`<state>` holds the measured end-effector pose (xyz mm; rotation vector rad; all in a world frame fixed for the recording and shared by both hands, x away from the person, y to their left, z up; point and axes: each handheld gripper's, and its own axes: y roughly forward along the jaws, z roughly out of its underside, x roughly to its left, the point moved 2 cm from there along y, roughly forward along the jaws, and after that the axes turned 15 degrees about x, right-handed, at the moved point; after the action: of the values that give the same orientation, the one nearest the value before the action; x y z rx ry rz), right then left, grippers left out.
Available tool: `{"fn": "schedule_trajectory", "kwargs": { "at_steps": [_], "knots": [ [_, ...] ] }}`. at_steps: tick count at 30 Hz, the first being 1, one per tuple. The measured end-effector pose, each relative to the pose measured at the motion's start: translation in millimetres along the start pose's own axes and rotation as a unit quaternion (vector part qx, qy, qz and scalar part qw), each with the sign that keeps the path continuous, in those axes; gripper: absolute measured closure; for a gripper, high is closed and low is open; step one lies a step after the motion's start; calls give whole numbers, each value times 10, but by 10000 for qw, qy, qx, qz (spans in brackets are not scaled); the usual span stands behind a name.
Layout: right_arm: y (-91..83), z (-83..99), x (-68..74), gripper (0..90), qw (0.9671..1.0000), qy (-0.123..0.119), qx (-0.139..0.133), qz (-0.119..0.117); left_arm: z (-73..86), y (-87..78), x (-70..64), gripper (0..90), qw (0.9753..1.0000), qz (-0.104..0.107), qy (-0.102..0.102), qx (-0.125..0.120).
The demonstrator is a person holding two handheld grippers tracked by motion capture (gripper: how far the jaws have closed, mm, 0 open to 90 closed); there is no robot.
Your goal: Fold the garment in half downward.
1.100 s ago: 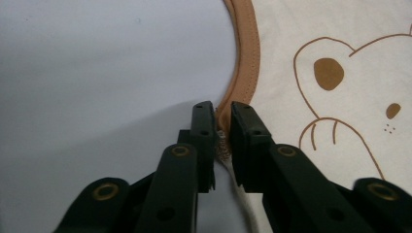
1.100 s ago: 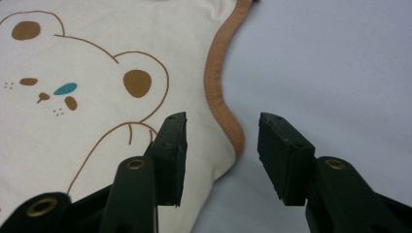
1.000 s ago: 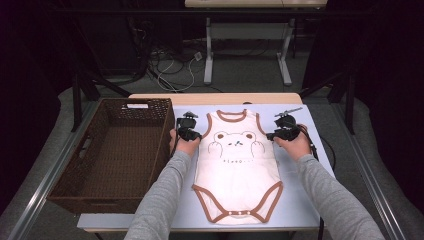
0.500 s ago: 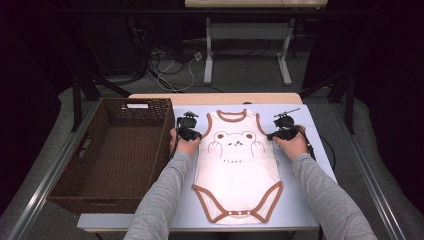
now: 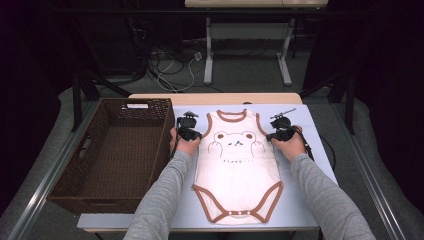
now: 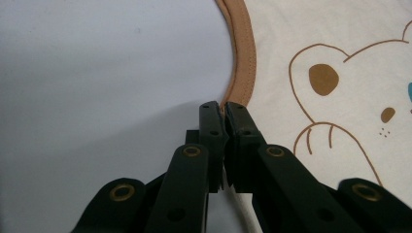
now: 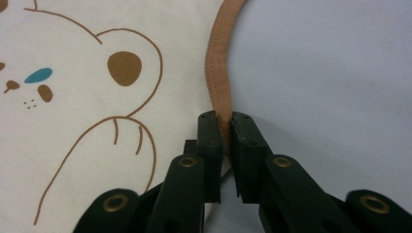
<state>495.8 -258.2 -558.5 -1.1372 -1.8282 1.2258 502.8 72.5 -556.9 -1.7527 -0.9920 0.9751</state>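
A cream baby bodysuit with brown trim and a bear print lies flat on the pale blue table, neck end away from me. My left gripper sits at its left armhole, jaws shut on the brown armhole trim. At the right armhole my right gripper is likewise shut, pinching the brown trim between its jaws. In the left gripper view the left gripper has the bear's ear and paw outline to its right. The right gripper has the bear print to its left.
A dark brown wicker basket stands on the left part of the table, close beside the left gripper. Beyond the table's far edge are desk legs and cables on the floor. Bare table lies to the right of the bodysuit.
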Motion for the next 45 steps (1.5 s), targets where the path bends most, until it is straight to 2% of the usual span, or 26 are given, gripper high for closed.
{"fn": "schedule_trajectory", "kwargs": {
  "at_steps": [3,4,6,15,24,25,29,32,34,36,38,39,42,45],
  "knots": [
    [-10,-1,21,842,9999,-109,15,62,1,-10,4,865,10000,-7,19,-8],
    [-7,-4,30,843,9999,-137,-79,17,1,-14,-1,865,10000,21,-7,-23],
    [-29,-5,46,843,9998,-162,-56,36,0,-24,-1,865,10000,10,25,-37],
    [-174,1,70,844,9989,-320,-292,172,5,-92,-19,865,9999,39,23,-151],
    [-303,33,120,845,9979,-456,-433,155,34,-210,-106,867,9993,25,192,-308],
    [-318,38,128,845,9976,-491,-468,132,39,-231,-109,867,9992,17,262,-304],
    [-381,62,152,845,9965,-625,-524,169,67,-302,-135,867,9989,71,260,-378],
    [-423,81,160,845,9962,-657,-545,169,92,-333,-140,868,9989,20,270,-377],
    [-437,87,155,845,9960,-692,-551,141,111,-351,-140,868,9989,53,206,-412],
    [-451,102,150,845,9960,-664,-573,148,136,-366,-146,868,9988,141,139,-448],
    [-466,121,146,845,9962,-647,-575,114,164,-375,-138,868,9986,159,201,-457],
    [-472,129,144,845,9962,-661,-558,131,184,-378,-134,868,9985,212,158,-472],
    [-478,158,141,845,9957,-729,-564,94,217,-370,-111,868,9986,211,116,-475],
    [-484,200,142,845,9961,-683,-553,98,240,-357,-83,869,9988,205,100,-444]
  ]
}}
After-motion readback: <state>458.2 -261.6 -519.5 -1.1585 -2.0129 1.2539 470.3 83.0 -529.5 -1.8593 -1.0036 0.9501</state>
